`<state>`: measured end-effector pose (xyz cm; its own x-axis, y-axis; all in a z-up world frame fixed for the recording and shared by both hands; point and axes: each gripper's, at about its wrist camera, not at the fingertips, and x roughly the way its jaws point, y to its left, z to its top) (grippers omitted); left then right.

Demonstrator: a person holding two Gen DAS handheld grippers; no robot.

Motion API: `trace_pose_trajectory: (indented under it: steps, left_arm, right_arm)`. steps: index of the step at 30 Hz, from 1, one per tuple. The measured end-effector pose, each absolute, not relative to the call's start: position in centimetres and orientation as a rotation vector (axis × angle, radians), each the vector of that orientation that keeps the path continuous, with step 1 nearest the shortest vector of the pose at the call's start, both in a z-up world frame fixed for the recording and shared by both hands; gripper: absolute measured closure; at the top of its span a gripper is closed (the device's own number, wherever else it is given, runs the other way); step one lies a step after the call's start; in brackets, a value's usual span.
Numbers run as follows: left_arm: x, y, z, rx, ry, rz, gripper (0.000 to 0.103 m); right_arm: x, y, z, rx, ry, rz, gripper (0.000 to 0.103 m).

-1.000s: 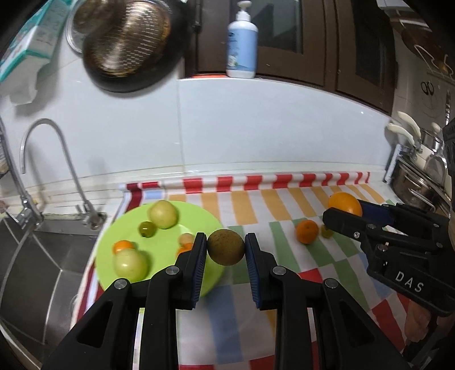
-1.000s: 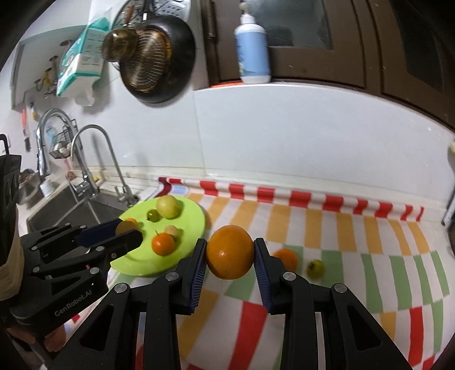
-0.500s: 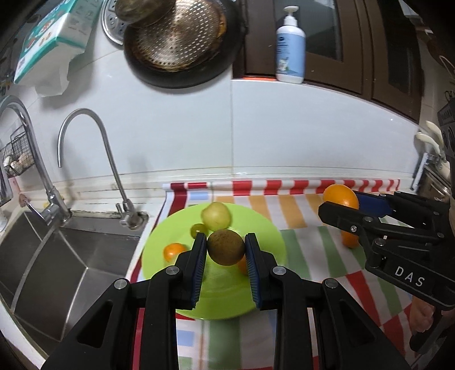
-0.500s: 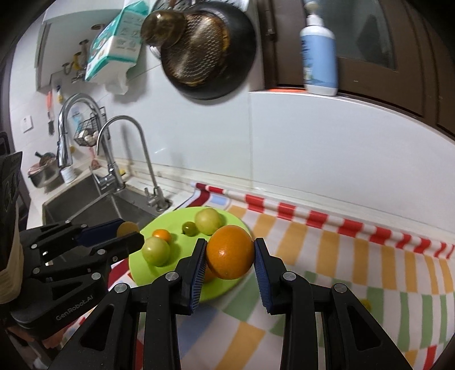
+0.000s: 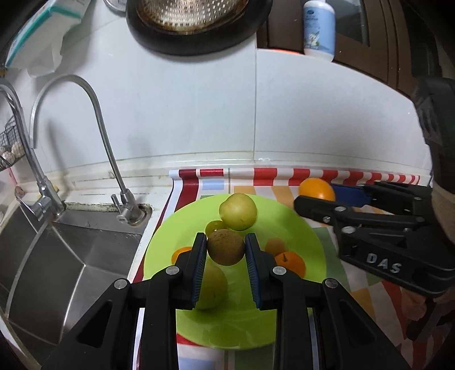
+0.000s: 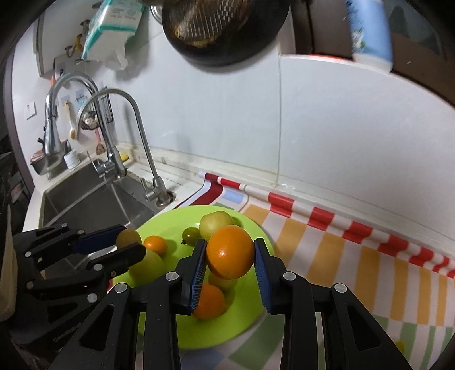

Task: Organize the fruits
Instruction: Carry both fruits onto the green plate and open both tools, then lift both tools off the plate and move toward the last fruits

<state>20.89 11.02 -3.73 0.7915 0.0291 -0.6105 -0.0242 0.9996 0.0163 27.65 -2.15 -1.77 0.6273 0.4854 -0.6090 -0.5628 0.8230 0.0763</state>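
My left gripper [image 5: 226, 250] is shut on a brown kiwi [image 5: 225, 247] and holds it above the lime green plate [image 5: 307, 236]. My right gripper [image 6: 229, 257] is shut on an orange [image 6: 229, 252] over the plate's right part [image 6: 256, 307]. The plate holds a pale green apple [image 5: 238, 211], a small green fruit [image 5: 213, 226], a second green apple [image 5: 212, 284] and small oranges [image 5: 291, 263]. The right gripper with its orange [image 5: 317, 189] shows in the left wrist view, the left gripper with the kiwi [image 6: 128, 238] in the right wrist view.
A steel sink [image 5: 57, 256] with two faucets [image 5: 113, 159] lies left of the plate. The plate sits on a checked cloth [image 6: 355, 256] with a red striped border. A pan [image 5: 199, 22] hangs on the white wall and a blue bottle [image 5: 318, 28] stands on a ledge.
Both grippers have moved left, from the cloth to above the plate, each still holding its fruit. The plate and sink look nearer and larger.
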Motion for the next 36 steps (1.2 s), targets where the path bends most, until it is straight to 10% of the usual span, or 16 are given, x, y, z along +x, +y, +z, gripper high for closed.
trace_pose_trajectory:
  steps: [36]
  left_arm:
    - [17.5, 10.5, -0.8, -0.003, 0.592, 0.084, 0.061]
  right_arm:
    - [24.5, -4.6, 0.4, -0.084, 0.621, 0.539, 0.061]
